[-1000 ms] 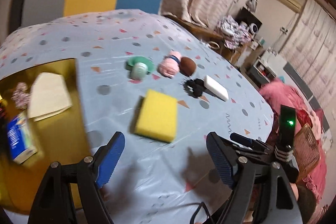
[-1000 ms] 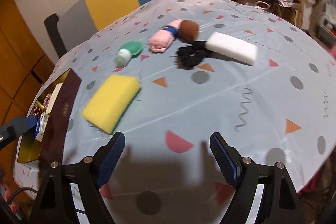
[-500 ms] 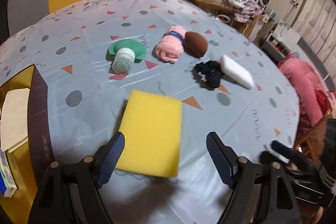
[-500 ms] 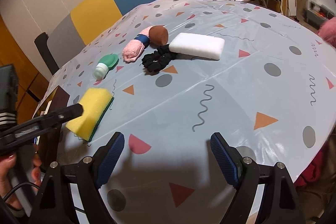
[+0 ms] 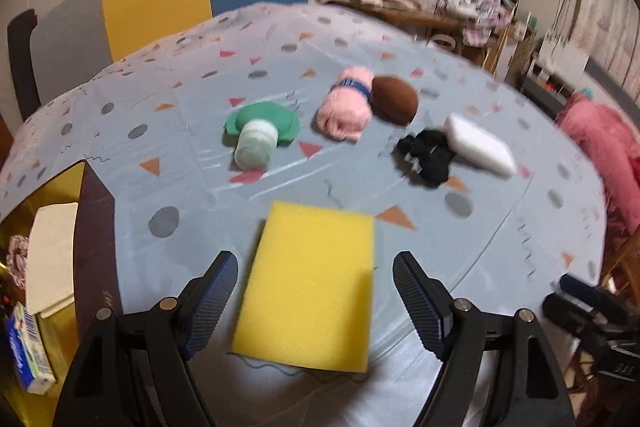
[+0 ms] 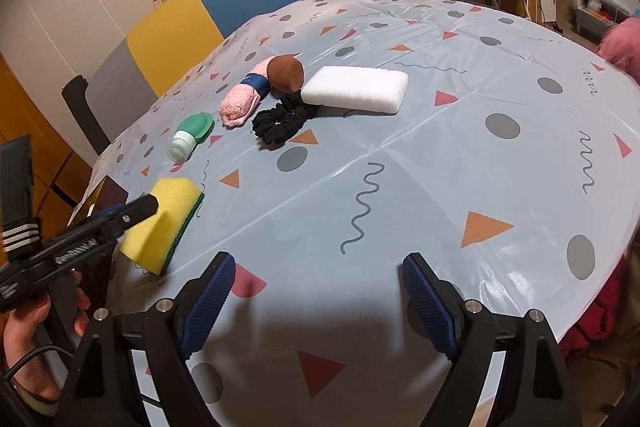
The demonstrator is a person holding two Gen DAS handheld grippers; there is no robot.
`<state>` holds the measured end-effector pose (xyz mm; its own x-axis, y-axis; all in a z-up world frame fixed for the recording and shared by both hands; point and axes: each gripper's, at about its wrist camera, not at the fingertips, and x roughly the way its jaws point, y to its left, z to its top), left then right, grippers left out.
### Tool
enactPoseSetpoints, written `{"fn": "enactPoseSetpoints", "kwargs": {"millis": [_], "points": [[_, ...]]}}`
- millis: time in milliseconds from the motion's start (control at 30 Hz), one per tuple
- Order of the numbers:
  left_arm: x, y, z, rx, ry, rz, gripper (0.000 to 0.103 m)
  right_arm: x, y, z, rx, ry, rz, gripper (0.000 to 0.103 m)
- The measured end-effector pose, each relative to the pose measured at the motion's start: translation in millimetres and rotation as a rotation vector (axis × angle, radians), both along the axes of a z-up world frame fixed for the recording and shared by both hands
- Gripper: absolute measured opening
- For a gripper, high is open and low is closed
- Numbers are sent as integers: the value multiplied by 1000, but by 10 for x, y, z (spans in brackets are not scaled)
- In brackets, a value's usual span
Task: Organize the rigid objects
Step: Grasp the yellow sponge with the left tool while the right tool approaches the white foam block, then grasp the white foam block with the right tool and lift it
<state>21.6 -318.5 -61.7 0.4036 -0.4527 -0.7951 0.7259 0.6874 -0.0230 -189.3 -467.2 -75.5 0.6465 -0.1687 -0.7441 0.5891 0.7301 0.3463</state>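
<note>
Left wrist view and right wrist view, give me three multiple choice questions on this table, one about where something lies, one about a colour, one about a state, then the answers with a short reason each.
1. Where does the black scrunchie lie?
A. Against the near edge of the white sponge block
B. On top of the yellow sponge
C. Inside the gold tray

2. What colour is the band around the pink rolled cloth?
A. Red
B. Blue
C. White

3. How does the left gripper stand at the yellow sponge?
A. Shut tight on it
B. Jaws open, one on each side of it
C. Far away over the chair

Answers:
1 A: in the right wrist view the scrunchie touches the white block's near corner.
2 B: a blue band wraps the roll next to the brown ball.
3 B: in the left wrist view, gaps show between both pads and the sponge.
</note>
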Motion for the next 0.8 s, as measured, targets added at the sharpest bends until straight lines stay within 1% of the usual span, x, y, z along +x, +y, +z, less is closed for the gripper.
{"fn": "enactPoseSetpoints", "kwargs": {"millis": [100,233,300,333,433,533,633,767,800], "points": [[37,-16,-96,10,35,-5,81,3,4,-1,2,-2,1,86],[81,-16,-257,8,91,18,81,0,6,-3,3,-2,1,87],[66,17,-290,-18,87,31,78,0,4,-3,-2,0,3,87],[55,42,-296,-38,79,35,72,-2,1,0,-5,0,4,87],[38,109,-322,-92,67,31,71,13,-35,6,-18,9,10,87],[40,135,-328,-115,67,28,71,69,-126,36,-30,14,26,87],[54,143,-336,-125,74,26,71,221,-264,135,-89,21,70,87],[63,157,-359,-141,80,23,71,566,-520,290,-218,50,162,90],[59,157,-362,-143,78,23,71,638,-586,312,-228,51,178,92]]}}
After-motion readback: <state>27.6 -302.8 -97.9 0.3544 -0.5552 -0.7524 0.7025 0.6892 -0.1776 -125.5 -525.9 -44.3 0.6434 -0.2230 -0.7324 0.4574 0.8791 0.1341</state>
